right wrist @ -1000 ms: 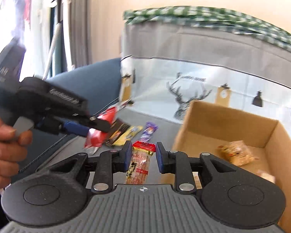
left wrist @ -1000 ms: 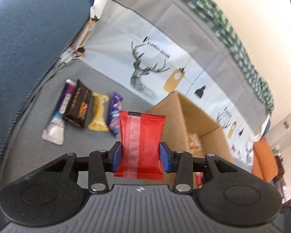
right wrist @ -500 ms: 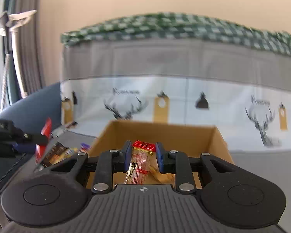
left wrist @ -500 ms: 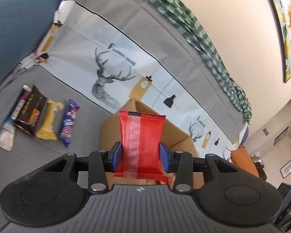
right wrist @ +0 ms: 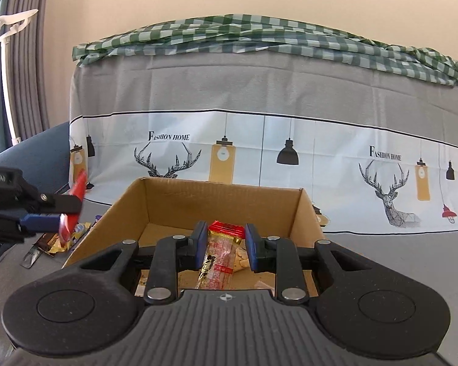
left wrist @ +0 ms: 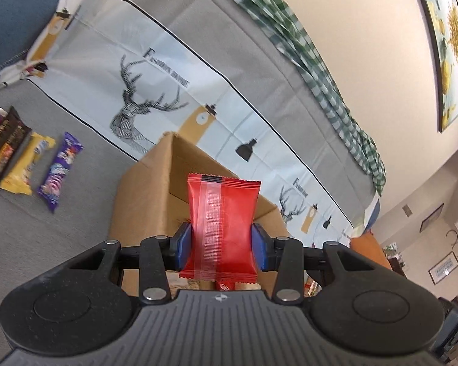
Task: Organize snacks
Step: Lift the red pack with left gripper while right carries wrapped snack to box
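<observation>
My left gripper (left wrist: 222, 245) is shut on a red snack packet (left wrist: 223, 225) and holds it above the near corner of an open cardboard box (left wrist: 149, 195). My right gripper (right wrist: 225, 245) is shut on a clear snack bar with a red top (right wrist: 219, 253), held over the open box (right wrist: 131, 201). The left gripper with its red packet (right wrist: 76, 201) shows at the left of the right wrist view, beside the box. Some snacks lie on the box floor, mostly hidden.
Several snack bars lie in a row on the grey sofa seat left of the box: purple (left wrist: 59, 170), yellow (left wrist: 27, 164), dark brown (left wrist: 3, 146). A deer-print cover (right wrist: 259, 152) drapes the sofa back, with a green checked cloth (right wrist: 259, 39) on top.
Both grippers have moved toward the box with their snacks still held. The left view has swung from the row of bars to the box. The right gripper now hangs over the box opening.
</observation>
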Motion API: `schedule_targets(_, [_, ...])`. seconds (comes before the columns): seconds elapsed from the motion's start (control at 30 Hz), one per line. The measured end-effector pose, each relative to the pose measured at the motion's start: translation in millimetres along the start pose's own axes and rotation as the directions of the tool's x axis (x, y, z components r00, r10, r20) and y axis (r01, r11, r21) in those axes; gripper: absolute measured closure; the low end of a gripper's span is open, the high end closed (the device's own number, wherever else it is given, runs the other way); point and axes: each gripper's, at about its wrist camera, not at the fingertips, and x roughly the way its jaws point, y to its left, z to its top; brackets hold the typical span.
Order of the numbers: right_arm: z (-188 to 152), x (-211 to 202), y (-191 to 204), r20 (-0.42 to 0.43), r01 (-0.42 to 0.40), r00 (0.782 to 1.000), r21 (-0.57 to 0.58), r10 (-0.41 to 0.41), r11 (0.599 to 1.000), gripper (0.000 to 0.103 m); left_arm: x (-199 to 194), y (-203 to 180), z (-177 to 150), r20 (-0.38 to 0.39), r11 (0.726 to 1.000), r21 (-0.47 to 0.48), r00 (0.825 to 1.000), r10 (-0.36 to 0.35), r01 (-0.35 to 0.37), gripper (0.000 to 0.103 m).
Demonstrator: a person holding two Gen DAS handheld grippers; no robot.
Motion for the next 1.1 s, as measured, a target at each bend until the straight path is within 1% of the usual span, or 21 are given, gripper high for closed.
schedule_targets(0.2, [-2.8, 2.4, -1.1, -0.009, 0.017, 1.000, 0.000, -0.017, 1.000, 0.075, 22.1, -12.4, -1.7, -0.027, 0.999, 0.042, 0.999, -0.028, 0.029, 0.057])
schedule_targets(0.37, [-4.5, 5.8, -2.8, -0.015, 0.041, 0.999, 0.002, -0.041, 0.999, 0.075, 36.8, -16.2, 2.5, -0.028, 0.998, 0.031, 0.998, -0.049, 0.050, 0.057])
schedule_targets(0.63, [-5.6, 15.6, -5.9, -0.022, 0.079, 0.997, 0.009, -0.078, 0.997, 0.075, 47.6, -22.5, 2.1, -0.043, 0.996, 0.056, 0.997, -0.067, 0.069, 0.057])
schedule_targets(0.9, [-5.5, 23.5, -5.0, -0.027, 0.088, 0.996, 0.007, -0.088, 0.996, 0.075, 52.8, -25.4, 2.8, -0.052, 0.995, 0.050, 0.995, -0.082, 0.085, 0.057])
schedule_targets(1.1, [-6.6, 23.1, -4.1, -0.023, 0.096, 0.995, 0.003, -0.096, 0.995, 0.075, 53.8, -27.1, 2.1, -0.059, 0.996, 0.057, 0.996, -0.070, 0.073, 0.057])
